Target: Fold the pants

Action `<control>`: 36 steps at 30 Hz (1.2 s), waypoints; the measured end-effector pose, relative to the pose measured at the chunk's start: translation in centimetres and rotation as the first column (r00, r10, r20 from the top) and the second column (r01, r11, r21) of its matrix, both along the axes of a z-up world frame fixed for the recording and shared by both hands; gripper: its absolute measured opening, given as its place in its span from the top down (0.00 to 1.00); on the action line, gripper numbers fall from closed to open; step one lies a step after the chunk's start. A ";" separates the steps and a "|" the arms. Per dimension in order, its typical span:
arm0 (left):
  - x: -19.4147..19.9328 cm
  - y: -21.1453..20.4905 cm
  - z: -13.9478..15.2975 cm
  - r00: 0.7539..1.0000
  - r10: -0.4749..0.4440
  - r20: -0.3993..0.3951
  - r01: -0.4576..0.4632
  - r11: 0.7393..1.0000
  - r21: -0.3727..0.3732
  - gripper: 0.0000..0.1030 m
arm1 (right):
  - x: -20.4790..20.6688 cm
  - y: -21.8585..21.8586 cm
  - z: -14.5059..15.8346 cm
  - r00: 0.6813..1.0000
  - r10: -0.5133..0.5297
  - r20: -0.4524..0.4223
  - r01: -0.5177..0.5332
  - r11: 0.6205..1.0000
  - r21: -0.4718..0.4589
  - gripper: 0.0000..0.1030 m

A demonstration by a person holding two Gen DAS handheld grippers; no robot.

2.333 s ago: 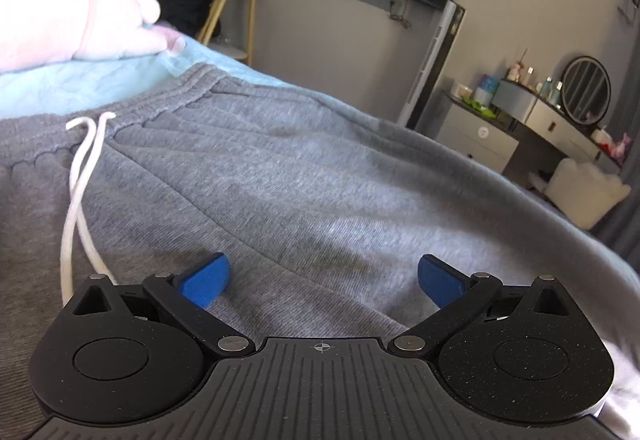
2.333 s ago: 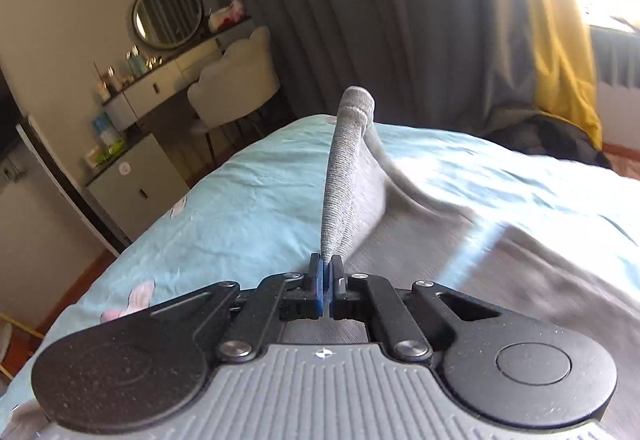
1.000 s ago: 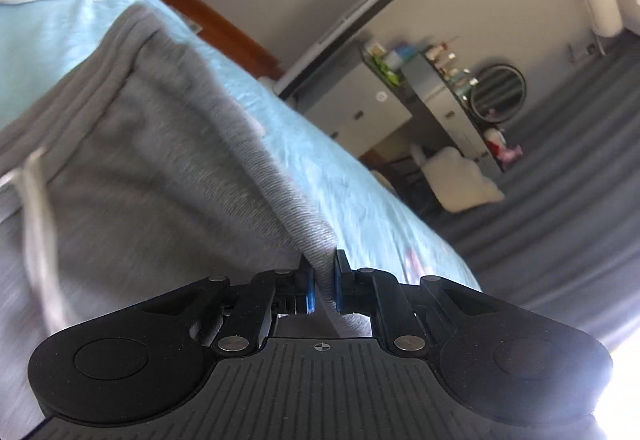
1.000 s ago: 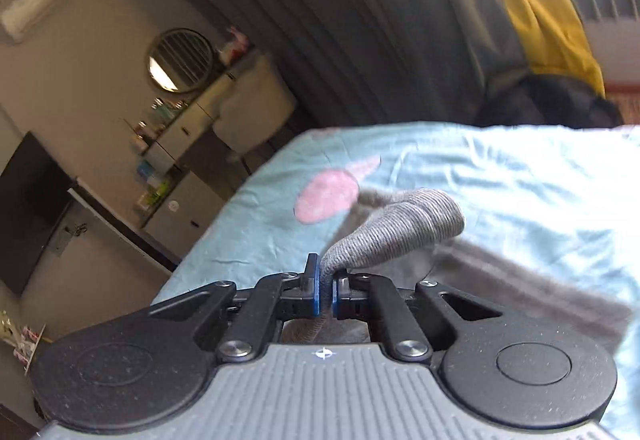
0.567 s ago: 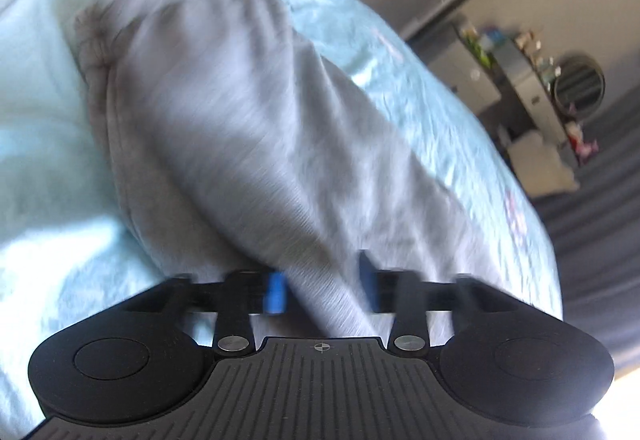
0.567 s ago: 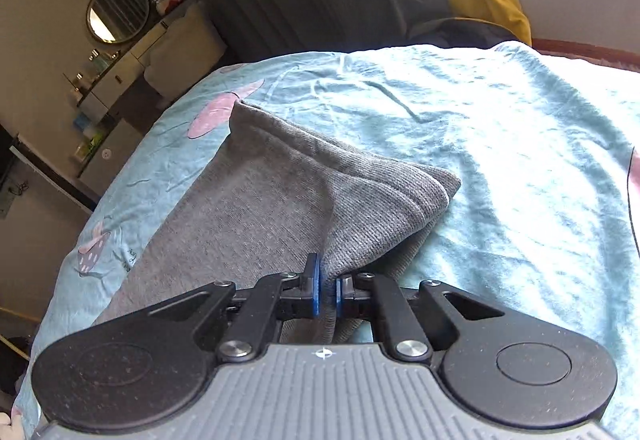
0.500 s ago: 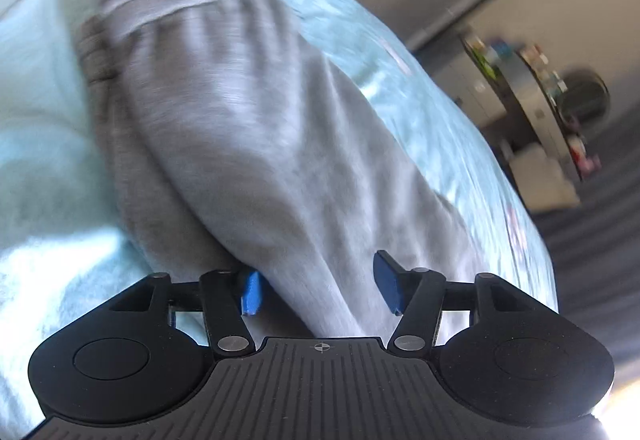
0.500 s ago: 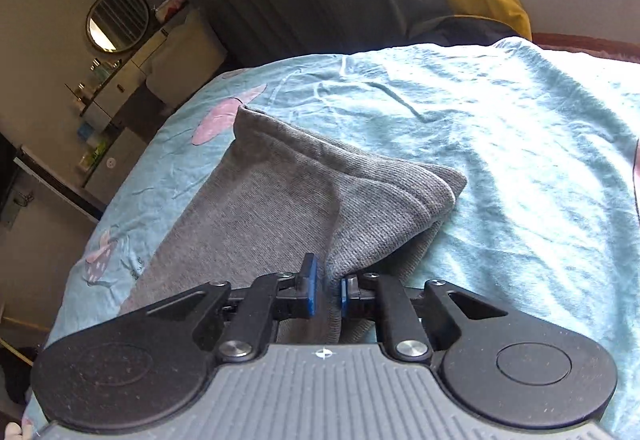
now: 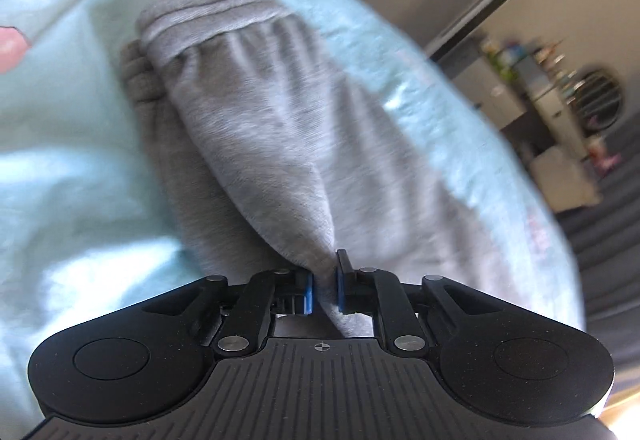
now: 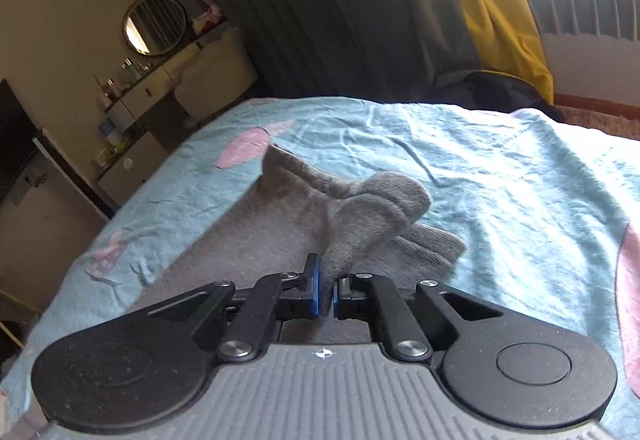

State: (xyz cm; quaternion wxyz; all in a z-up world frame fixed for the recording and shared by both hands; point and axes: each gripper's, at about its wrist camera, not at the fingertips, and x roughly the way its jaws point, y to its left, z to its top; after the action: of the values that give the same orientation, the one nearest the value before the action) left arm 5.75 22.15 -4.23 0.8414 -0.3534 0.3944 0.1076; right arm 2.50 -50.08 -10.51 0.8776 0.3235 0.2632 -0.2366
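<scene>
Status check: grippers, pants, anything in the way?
Left gripper just closed, pinching pants fabric. Right gripper shut on the cuff end. Pants doubled lengthwise on the blue bedsheet. Nothing in the way.

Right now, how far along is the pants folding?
Done: the grey pants lie doubled lengthwise on the blue bedsheet, waistband halves stacked. In hand: the left gripper pinches fabric below the waistband; its jaws have just been closing on it. The right gripper is shut on the ribbed cuff, closing too. Left: probably bringing cuffs up to the waistband.
</scene>
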 end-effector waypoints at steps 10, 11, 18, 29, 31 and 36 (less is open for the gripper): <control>-2.4 -5.4 6.6 0.994 -0.047 0.101 0.010 0.940 0.340 0.24 | -4.3 -3.6 -1.7 0.991 -0.126 0.048 0.115 0.977 0.182 0.68; -2.0 -6.6 6.9 0.990 -0.089 0.105 0.048 0.939 0.342 0.20 | -4.3 -3.8 -2.1 0.990 -0.126 0.059 0.111 0.971 0.213 0.68; 2.1 -16.0 5.0 0.942 -0.334 0.041 0.304 0.897 0.321 0.17 | -3.4 -4.3 -4.0 0.981 -0.135 0.139 0.084 0.944 0.320 0.54; 11.4 -23.7 1.7 0.914 -0.405 -0.039 0.356 0.751 0.556 0.18 | -3.9 -5.2 -4.2 0.972 -0.071 0.225 -0.009 0.942 0.335 0.63; 12.9 -21.8 1.1 0.936 -0.351 -0.040 0.318 0.787 0.528 0.18 | -3.8 -5.1 -4.2 0.974 -0.057 0.221 -0.019 0.946 0.324 0.63; 14.9 -16.9 0.2 0.971 -0.230 -0.068 0.227 0.796 0.561 0.15 | -4.1 -5.0 -2.8 0.986 -0.100 0.133 0.064 0.967 0.248 0.63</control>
State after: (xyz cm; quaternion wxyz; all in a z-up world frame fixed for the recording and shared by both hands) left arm 20.63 5.30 -4.06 0.9156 -0.0385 0.3829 0.1166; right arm -1.59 -55.09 -13.33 0.8376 0.4553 0.2121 -0.2147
